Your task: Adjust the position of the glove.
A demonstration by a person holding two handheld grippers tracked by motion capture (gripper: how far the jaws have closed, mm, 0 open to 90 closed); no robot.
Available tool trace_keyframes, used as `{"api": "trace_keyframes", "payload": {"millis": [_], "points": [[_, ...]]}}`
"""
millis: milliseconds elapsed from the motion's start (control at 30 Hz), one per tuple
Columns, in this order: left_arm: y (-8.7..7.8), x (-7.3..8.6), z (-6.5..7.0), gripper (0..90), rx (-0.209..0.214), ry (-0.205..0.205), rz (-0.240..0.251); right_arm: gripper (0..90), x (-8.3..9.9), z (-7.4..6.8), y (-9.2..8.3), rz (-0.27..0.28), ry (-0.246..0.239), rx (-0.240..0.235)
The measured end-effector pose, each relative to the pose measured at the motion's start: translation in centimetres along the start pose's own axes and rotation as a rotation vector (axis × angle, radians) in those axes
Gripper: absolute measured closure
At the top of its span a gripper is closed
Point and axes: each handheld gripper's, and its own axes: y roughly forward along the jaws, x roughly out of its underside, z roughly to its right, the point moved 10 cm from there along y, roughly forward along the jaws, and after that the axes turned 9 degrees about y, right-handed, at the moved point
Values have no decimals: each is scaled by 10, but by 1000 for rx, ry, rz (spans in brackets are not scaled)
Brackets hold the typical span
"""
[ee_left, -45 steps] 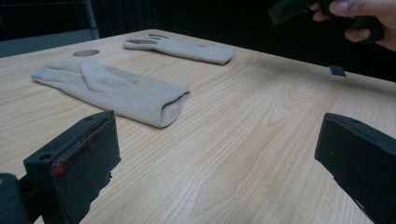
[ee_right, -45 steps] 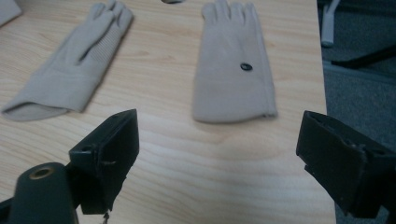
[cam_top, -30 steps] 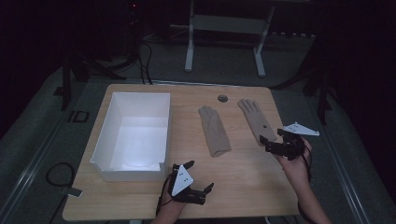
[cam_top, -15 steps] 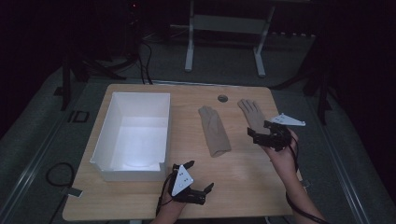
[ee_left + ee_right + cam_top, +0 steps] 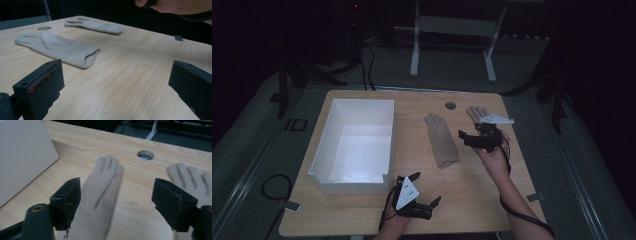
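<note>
Two beige gloves on the desk, both sets of jaws wide open, nothing gripped

Bottom centre of the high view: left gripper [image 5: 426, 189] sits low on the desk [image 5: 472, 200], jaws spread. Mid-right, the right gripper [image 5: 468, 138] hovers with its jaws just been closing a bit, nothing between them, just right of the near glove [image 5: 441, 140]. Far glove [image 5: 475, 113] lies behind it; white box [image 5: 354, 145] at left.
</note>
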Motion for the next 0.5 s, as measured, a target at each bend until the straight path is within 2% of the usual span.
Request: {"api": "trace_keyframes", "payload": {"millis": [67,133,233,433,500], "points": [[0,0,0,3,1,2,-2,278,0,-7,13,-13,-7,-6],[0,0,0,3,1,1,-2,286,0,-10,17,-16,-8,-13],[0,0,0,3,2,0,1,295,3,-18,33,-48,-27,-19],[0,0,0,4,2,-1,1,335,6,-24,52,-73,-43,-15],[0,0,0,3,2,-2,1,364,9,-26,64,-87,-53,-9]]}}
